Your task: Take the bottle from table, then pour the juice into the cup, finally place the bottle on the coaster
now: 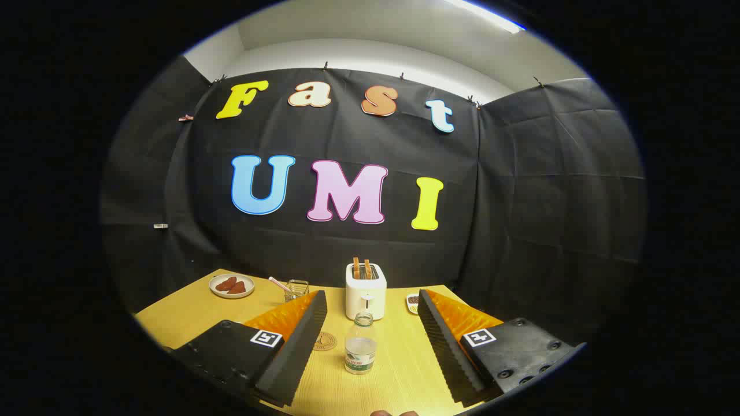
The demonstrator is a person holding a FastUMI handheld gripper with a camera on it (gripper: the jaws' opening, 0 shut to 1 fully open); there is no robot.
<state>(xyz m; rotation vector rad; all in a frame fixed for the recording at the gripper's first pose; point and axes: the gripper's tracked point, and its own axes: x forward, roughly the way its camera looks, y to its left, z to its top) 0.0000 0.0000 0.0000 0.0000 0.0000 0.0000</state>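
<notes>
My gripper [370, 323] is spread wide, and the upright bottle [361, 343] stands straight ahead, centred between my fingers, untouched.

— What does your gripper [370, 323] look like up close?
— You've got two wedge-shaped jaws with ribbed inner faces, each on a dark block carrying a square black-and-white marker. Your right block shows round screw heads along its near edge.

One bottle [360, 344], one toaster [365, 290] (two toast slices [361, 268]).
</notes>
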